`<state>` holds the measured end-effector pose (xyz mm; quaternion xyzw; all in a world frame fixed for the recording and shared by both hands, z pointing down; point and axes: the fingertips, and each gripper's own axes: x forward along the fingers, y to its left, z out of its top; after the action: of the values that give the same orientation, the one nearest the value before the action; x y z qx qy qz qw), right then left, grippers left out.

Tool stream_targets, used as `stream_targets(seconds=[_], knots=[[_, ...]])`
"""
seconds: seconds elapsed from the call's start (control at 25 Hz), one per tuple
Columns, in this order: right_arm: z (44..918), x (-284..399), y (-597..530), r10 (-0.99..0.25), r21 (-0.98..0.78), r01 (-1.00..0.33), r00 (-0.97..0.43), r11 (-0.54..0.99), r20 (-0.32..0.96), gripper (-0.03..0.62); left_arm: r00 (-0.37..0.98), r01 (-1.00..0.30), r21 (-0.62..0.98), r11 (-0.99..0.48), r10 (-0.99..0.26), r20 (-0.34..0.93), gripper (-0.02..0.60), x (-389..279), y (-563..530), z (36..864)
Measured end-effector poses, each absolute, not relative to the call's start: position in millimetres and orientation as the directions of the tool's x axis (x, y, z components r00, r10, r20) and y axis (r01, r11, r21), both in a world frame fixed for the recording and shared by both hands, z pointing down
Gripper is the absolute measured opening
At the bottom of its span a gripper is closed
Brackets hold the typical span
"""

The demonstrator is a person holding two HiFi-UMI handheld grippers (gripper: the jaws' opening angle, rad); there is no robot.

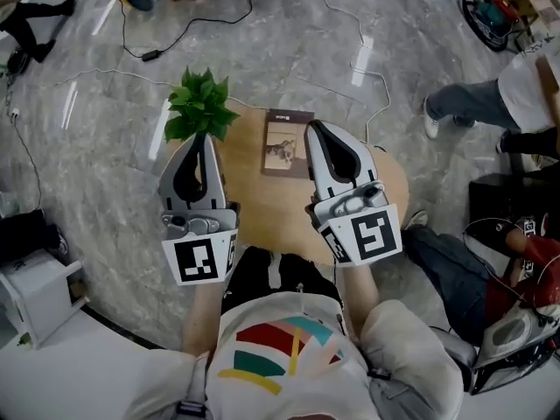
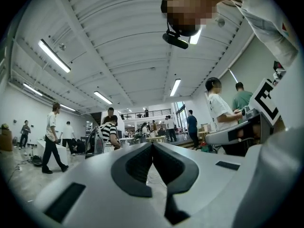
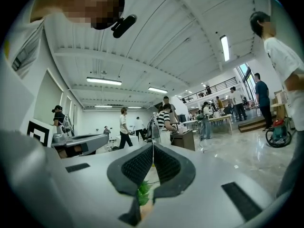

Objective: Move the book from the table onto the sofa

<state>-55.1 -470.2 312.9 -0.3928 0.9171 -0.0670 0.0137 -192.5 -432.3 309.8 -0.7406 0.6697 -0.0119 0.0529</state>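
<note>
A brown book with a picture on its cover lies flat at the far side of the round wooden table. My left gripper hovers over the table's left part, beside a small green plant, its jaws shut and empty. Just right of the book's near edge is my right gripper, also shut with nothing in it. In the left gripper view the left gripper's tips meet against the hall behind. In the right gripper view the right gripper's tips touch, with plant leaves showing below them. Both grippers point level.
Cables run over the grey marble floor beyond the table. A person's legs stand at the right, and a dark bag and gear sit below them. A white box is at the left. Several people stand in the hall.
</note>
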Motion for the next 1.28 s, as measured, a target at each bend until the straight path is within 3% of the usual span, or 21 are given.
stream_targets(seconds=[0.24, 0.56, 0.6, 0.68, 0.76, 1.0, 1.28], knots=[[362.4, -51.4, -542.3, -0.751, -0.157, -0.748, -0.658, 0.644, 0.055, 0.014, 0.173, -0.984, -0.054, -0.171, -0.985, -0.021, 0.008, -181.1, -494.3, 371.5], [455.1, -47.7, -615.2, -0.705, -0.198, -0.720, -0.693, 0.665, 0.150, 0.018, 0.246, -0.969, 0.013, -0.247, -0.959, 0.138, 0.008, -176.0, -540.1, 479.6], [470.8, -45.2, -625.1, -0.698, -0.234, -0.713, -0.699, 0.661, 0.156, 0.038, 0.248, -0.969, 0.021, -0.248, -0.958, 0.147, 0.008, -175.7, -546.2, 489.3], [506.4, -41.0, -644.0, -0.671, -0.335, -0.683, -0.721, 0.649, 0.171, 0.284, 0.251, -0.968, 0.044, -0.247, -0.954, 0.162, 0.008, -173.6, -555.4, 509.5], [547.5, -36.0, -660.5, -0.636, -0.441, -0.643, -0.749, 0.626, 0.189, 0.364, 0.265, -0.964, 0.045, -0.262, -0.947, 0.182, 0.008, -170.3, -563.7, 531.6], [681.2, -18.3, -680.5, -0.423, -0.651, -0.512, -0.853, 0.560, 0.307, 0.365, 0.313, -0.949, 0.031, -0.314, -0.921, 0.233, 0.008, -154.1, -586.6, 598.3], [811.9, -2.6, -653.6, -0.072, -0.802, -0.439, -0.890, 0.406, 0.450, 0.364, 0.315, -0.948, 0.069, -0.309, -0.899, 0.304, 0.008, -139.7, -595.8, 667.1]])
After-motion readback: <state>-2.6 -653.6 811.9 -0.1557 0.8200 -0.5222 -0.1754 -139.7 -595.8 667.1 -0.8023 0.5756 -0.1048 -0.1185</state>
